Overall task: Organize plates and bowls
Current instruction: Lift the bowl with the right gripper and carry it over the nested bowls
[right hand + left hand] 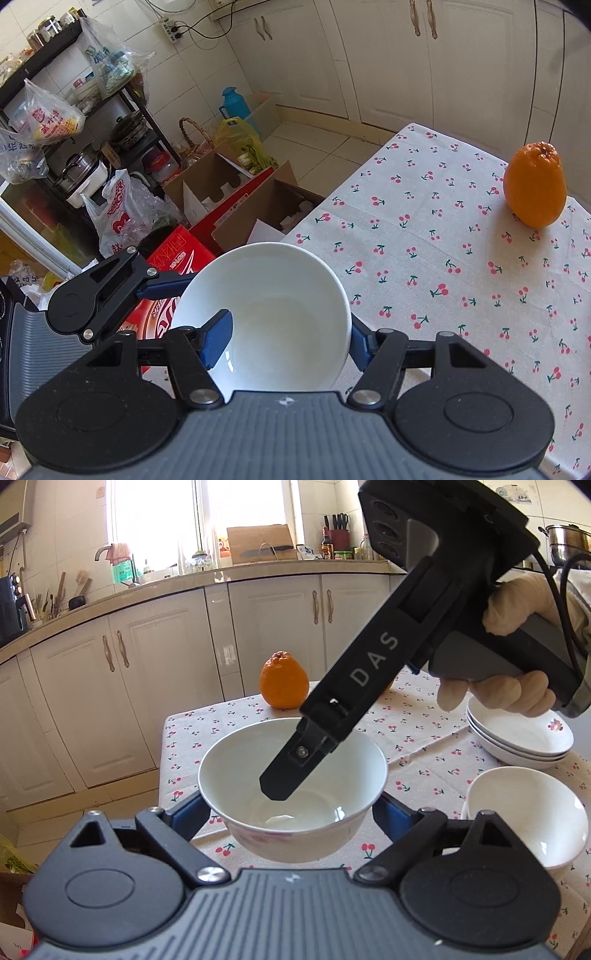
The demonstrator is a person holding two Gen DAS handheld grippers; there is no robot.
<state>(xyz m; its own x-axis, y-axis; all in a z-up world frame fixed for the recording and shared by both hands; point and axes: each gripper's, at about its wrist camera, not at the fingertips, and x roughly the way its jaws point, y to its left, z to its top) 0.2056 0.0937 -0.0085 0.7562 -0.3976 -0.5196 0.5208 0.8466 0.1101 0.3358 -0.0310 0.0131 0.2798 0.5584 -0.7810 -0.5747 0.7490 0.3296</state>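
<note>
Both my grippers clamp the deep white ceramic bowl [291, 786], lifted at frame centre: left gripper [291, 812] around its sides, right gripper [284, 343] pinching its rim. White stacked plates [517, 738] sit right; another white bowl [524, 816] remains unstacked.

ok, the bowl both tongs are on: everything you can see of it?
The white bowl is glossy, ceramic-looking, deep, round-rimmed, empty, upright, with a faint pink print low on its outside. It is lifted above the cherry-print tablecloth. The left tongs clasp its outer sides; the right tongs pinch its rim, one finger inside.
</note>
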